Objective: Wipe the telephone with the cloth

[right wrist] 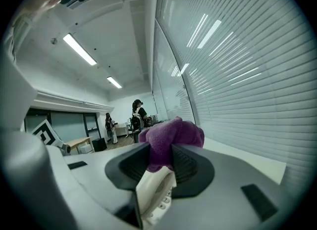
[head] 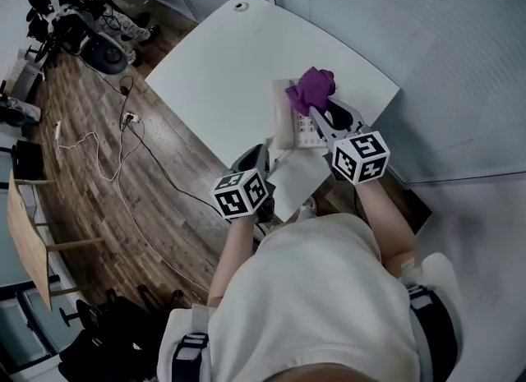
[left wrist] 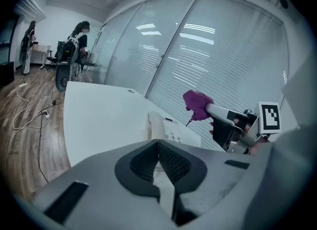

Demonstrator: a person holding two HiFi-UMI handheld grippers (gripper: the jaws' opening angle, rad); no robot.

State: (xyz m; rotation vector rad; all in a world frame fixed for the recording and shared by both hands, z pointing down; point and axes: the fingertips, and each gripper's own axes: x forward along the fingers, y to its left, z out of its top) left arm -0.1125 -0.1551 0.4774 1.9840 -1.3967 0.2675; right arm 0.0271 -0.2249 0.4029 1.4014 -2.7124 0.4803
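A white desk telephone (head: 293,115) lies on the white table (head: 222,68), near its right edge. My right gripper (head: 319,108) is shut on a bunched purple cloth (head: 314,88) and holds it above the telephone's far end. In the right gripper view the cloth (right wrist: 171,138) sits between the pads, with the telephone (right wrist: 156,195) below them. My left gripper (head: 265,155) hangs at the table's near edge, shut with nothing between its pads. In the left gripper view the telephone (left wrist: 164,129) lies just ahead of the jaws, with the cloth (left wrist: 197,104) above it.
A sheet of white paper (head: 300,180) lies at the table's near corner by the telephone. Glass walls with blinds (head: 460,60) close off the right side. Cables (head: 107,154) trail over the wooden floor at left, where office chairs (head: 90,19) and people stand farther off.
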